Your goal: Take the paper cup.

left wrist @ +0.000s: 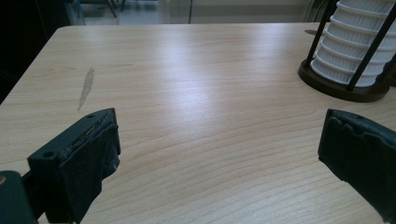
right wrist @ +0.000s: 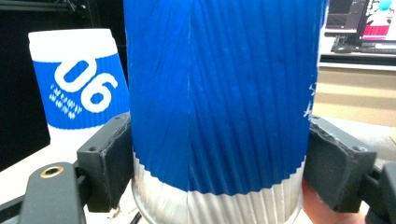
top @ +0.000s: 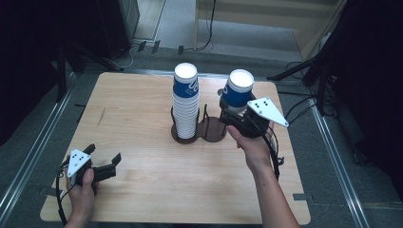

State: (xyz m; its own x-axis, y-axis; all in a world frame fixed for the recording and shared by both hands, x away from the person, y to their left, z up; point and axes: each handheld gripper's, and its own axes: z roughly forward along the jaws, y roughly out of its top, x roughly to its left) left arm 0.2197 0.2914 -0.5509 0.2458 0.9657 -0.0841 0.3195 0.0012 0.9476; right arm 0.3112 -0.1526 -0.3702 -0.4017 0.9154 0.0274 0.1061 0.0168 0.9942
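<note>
Right gripper [top: 236, 114] has a blue paper cup [top: 238, 89] clamped between its jaws, lifted above the empty ring of the cup holder [top: 212, 129]. Probably a transfer from the cup stack [top: 185, 102]; next, lower it squarely. Left gripper [top: 102, 160] rests wide open on the desk [top: 142, 118].

The right tool [right wrist: 219, 163] clamps a blue cup [right wrist: 224, 102] beside another cup [right wrist: 77, 79].

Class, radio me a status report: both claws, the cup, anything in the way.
Left claw open, idle on table. Right claw shut on blue paper cup, above empty holder ring. Cup stack adjacent; path clear.
</note>
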